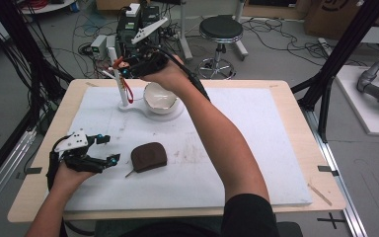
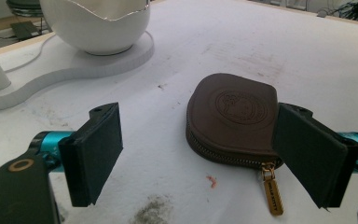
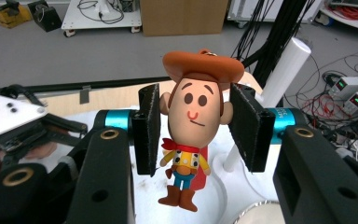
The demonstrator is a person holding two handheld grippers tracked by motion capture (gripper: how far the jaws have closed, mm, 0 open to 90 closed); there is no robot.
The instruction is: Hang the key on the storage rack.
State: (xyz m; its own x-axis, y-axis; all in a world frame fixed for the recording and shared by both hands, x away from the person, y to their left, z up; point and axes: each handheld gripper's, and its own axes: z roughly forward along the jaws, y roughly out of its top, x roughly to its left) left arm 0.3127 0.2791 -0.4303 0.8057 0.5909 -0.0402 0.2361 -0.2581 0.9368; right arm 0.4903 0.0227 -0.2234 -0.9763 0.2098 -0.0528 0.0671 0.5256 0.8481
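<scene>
The right gripper [image 3: 193,126] has its two black jaws closed against the head of a cowboy figurine [image 3: 193,121], pads pressing on either side of the face below the brown hat; the small body and boots hang free beneath the jaws. In the high view this gripper [image 1: 123,66] is raised at the far edge of the table, and the figurine is too small there to make out beyond a dab of colour next to a red strap [image 1: 128,91]. Just behind the jaws stands a white post [image 3: 284,70], its foot on a white base [image 1: 150,112] that also carries a white bowl [image 1: 160,98] with a jagged, eggshell-like rim; the bowl's top is cut off in the left gripper view. The left gripper [image 2: 200,154] rests low near the white mat [image 1: 256,148] with jaws spread wide, holding nothing. A brown zip pouch [image 2: 230,119] lies flat on the mat ahead of them, nearer the right-hand jaw, which hides part of its edge; its brass zip pull [image 2: 271,189] points back toward the gripper.
</scene>
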